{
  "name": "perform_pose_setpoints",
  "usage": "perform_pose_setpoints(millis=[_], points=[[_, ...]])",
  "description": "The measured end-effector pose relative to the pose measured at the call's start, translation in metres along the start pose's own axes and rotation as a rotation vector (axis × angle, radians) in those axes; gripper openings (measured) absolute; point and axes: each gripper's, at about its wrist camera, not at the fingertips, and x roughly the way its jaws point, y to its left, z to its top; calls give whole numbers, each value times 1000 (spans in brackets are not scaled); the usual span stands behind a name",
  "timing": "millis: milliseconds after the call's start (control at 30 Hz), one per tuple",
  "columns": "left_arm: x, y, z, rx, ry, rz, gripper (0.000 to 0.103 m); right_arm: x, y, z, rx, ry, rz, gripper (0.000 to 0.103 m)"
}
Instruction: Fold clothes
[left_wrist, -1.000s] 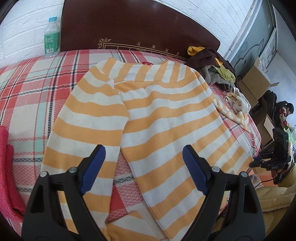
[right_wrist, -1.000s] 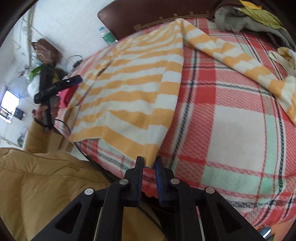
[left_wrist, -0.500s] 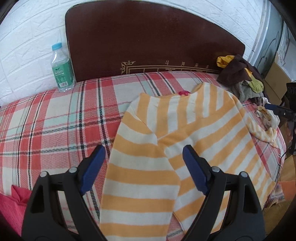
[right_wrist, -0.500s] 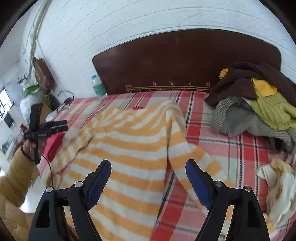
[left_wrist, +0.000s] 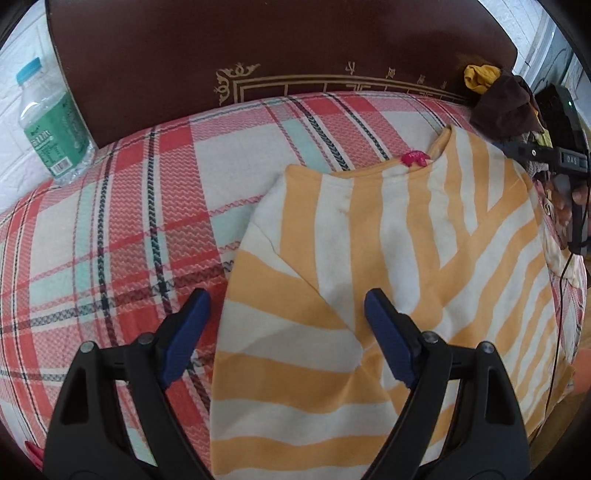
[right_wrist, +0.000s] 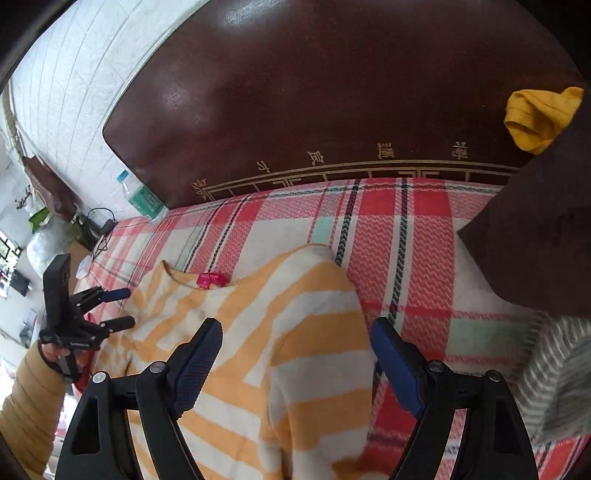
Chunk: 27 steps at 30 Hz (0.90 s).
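Both grippers have moved up to the shirt's (left_wrist: 388, 258) shoulders: left gripper (left_wrist: 286, 332) closing slightly, right gripper (right_wrist: 295, 360) apart, both empty, straddling fabric for grasping.

- Left wrist cam sits right behind the left gripper (left_wrist: 284, 332), angled steeply down at the bed, close over the near-left shoulder of the striped sweater (left_wrist: 388, 266). It faces the dark headboard (left_wrist: 277, 48), with the water bottle (left_wrist: 51, 122) at far left.
- Right wrist cam rides behind the right gripper (right_wrist: 295, 354), also tilted down toward the headboard (right_wrist: 332, 92), close above the sweater's (right_wrist: 277, 332) other shoulder.
- Shared stuff: both see the sweater's pink neck label (left_wrist: 415, 158), the plaid bedspread (left_wrist: 110, 221), the headboard's gold trim and the bottle (right_wrist: 140, 195).
- Each cam catches the other gripper: the right one at the left view's right edge (left_wrist: 561, 155), the left one at the right view's left edge (right_wrist: 114, 308).
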Motion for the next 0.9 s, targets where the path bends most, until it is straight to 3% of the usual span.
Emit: perform_pose_setpoints(millis=[67,100,133,200,267,400,667,800,900], points=[[1,-5,-3,36,-7,9,78,12,1,4,-26,26,7,84],[0,-7,-3,50,-11,5,66,17,3,5,-45,41,6,84],[-2,-9,-2,57,-12,15,41,22,4,5,-64,55,4,82],[-5,-14,0,69,-14,39,19,30,10,4,-108,76,3,68],[-8,-19,3,81,-15,63,13,38,17,0,-161,107,-12,23],[-19,-28,13,103,-66,136,7,42,36,0,-258,111,-99,9],[-65,-24,62,50,-241,225,7,3,49,29,-220,-104,-181,6],[-40,-19,75,31,-198,269,7,16,35,41,-142,-109,-190,8],[-16,-13,65,6,-150,287,7,37,27,36,-105,-57,-236,22]])
